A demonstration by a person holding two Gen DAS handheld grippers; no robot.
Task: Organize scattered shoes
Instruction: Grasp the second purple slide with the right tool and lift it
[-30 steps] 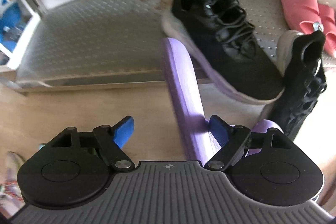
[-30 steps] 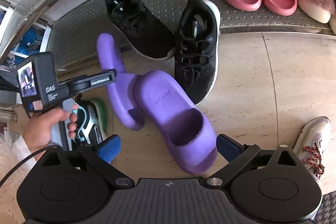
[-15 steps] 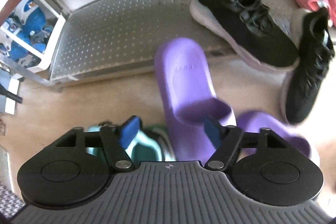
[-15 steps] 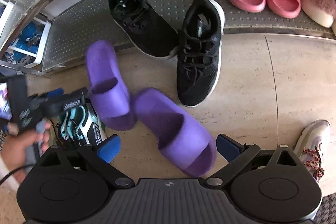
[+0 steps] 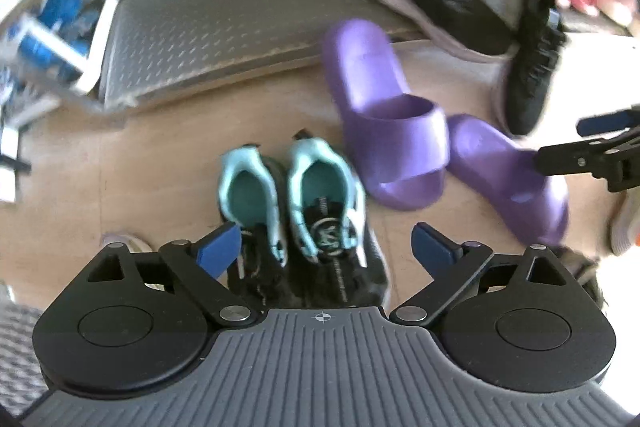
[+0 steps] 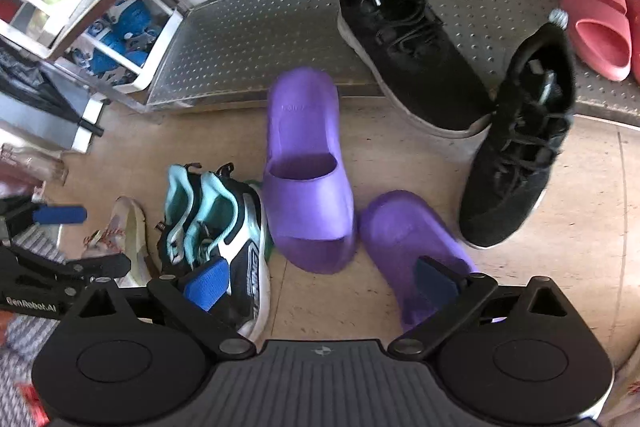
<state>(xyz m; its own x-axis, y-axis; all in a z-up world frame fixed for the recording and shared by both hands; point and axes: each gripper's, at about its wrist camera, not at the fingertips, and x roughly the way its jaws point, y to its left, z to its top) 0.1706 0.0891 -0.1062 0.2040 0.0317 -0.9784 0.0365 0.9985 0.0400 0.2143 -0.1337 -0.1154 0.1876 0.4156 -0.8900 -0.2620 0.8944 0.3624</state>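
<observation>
Left gripper raised, fingers spread.

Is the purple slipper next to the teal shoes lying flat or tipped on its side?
Flat. The purple slipper rests sole-down on the floor, its strap arching on top and its footbed facing up.

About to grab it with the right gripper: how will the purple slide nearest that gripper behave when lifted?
The purple slide looks like one moulded foam piece, so probably light and fairly stiff. Its smooth, rounded strap may slip between the fingers. Lying flat on the floor, it seems unlikely to roll or tip.
</observation>
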